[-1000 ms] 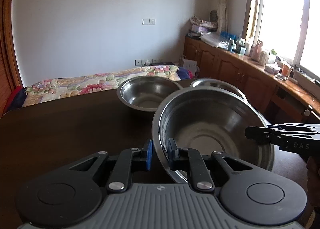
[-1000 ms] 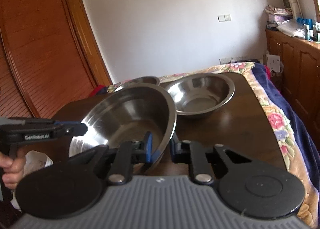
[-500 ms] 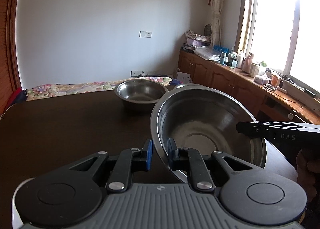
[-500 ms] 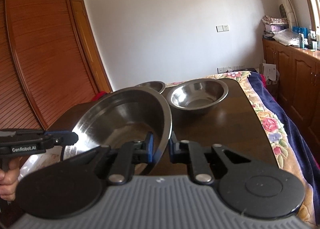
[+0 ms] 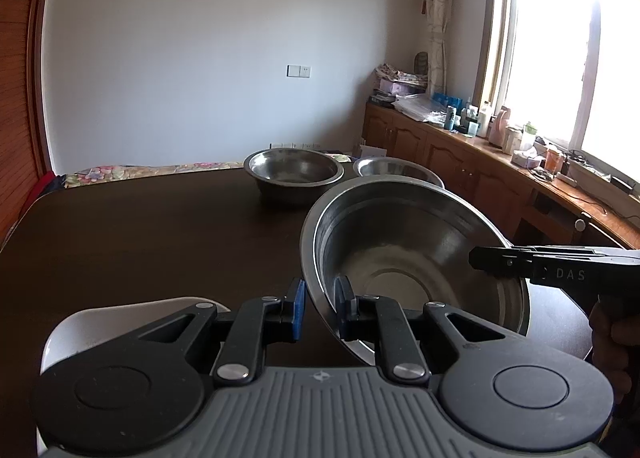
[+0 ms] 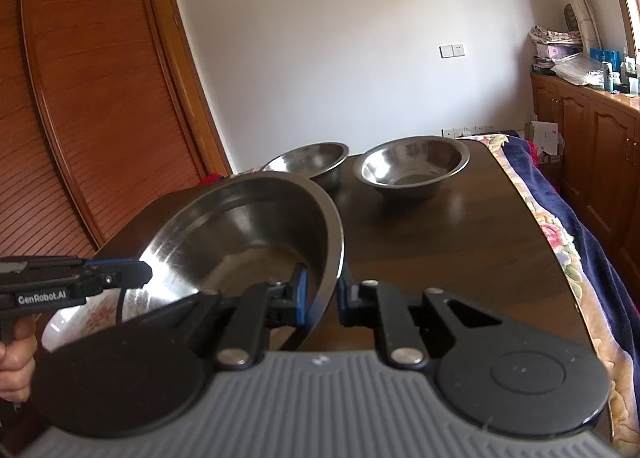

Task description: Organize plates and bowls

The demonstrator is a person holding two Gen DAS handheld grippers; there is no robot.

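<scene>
The dark table (image 5: 140,242) fills the lower half of both wrist views, and a floral bedspread (image 6: 560,234) runs along its edge at 3 o'clock in the right view. Above the table the big bowl (image 5: 400,258), steel and tilted, is held clear of the wood by both grippers on opposite sides of its rim. The left gripper (image 5: 320,298) has its fingers narrowed onto the rim at 6 o'clock in its own view, one pad inside the bowl and one outside. The right gripper (image 6: 324,294) clamps the rim the same way at 6 o'clock in its view. Two smaller steel bowls sit side by side on the table at 12 o'clock: the left bowl (image 5: 294,170) and the right bowl (image 6: 412,166). A white floral dish (image 6: 84,318) lies under the big bowl at 8 o'clock in the right view.
</scene>
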